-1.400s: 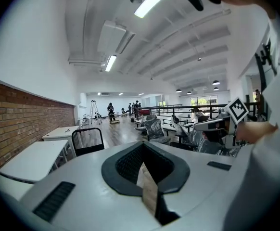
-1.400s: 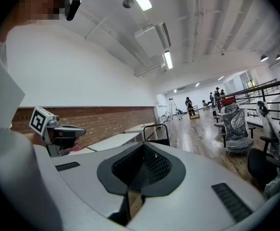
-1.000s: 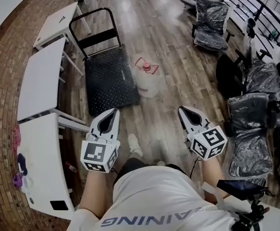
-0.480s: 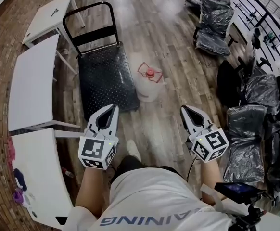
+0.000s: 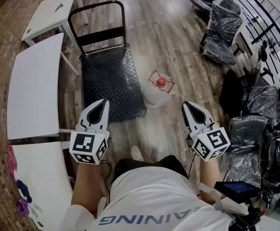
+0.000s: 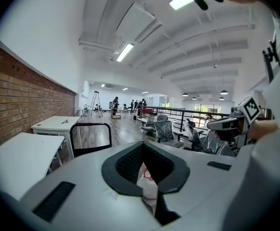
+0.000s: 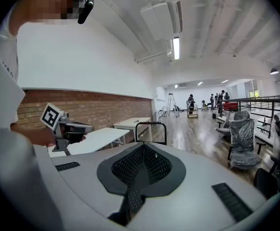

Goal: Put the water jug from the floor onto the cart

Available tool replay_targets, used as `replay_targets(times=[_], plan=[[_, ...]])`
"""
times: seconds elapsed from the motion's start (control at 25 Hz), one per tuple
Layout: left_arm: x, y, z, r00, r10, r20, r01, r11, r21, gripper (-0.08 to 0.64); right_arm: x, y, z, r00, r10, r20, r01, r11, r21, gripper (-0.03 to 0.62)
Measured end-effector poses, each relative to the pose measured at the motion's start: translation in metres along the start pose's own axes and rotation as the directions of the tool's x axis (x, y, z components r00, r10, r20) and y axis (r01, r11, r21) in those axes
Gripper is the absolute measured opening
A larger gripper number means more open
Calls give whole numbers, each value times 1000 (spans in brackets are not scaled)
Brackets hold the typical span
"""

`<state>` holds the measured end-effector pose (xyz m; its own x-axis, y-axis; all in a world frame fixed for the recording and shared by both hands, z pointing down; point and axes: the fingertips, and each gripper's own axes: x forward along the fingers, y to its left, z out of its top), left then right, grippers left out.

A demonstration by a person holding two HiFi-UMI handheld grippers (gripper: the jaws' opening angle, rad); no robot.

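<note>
Beside cart (image 5: 112,78), on floor (image 5: 178,52): water jug (image 5: 160,89), upright.
L gripper (image 5: 104,101): narrow slit, empty; R gripper (image 5: 185,104): jaws together, empty.

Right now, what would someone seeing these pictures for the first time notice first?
A clear, red-capped water jug stands on the wood floor just right of a black flatbed cart. The left gripper and right gripper point toward them from the near side, touching neither. Plastic-wrapped chairs crowd the right edge.

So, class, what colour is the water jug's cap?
Red. The cap on the water jug shows best in the head view.
</note>
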<state>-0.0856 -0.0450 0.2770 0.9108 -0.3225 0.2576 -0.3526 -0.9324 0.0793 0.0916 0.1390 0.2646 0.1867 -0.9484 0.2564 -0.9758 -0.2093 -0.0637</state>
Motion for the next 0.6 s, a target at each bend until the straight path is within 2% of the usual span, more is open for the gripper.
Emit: replay_targets(times=[0.12,0.32,0.6], plan=[[8,15,9,1000,11,23,-11,1000,-3,1,10,-3,4,1000,0,-16,0,1000,-21,5],[22,14,1,1000,1,17,0,999,-37,1,28,-16,12,1000,5,-29,-6,999,-32,5],[38,31,-1,998,67,-4,-67,996,-62,1,80,-32,20,996,94,-7,-95,995,-35,5]])
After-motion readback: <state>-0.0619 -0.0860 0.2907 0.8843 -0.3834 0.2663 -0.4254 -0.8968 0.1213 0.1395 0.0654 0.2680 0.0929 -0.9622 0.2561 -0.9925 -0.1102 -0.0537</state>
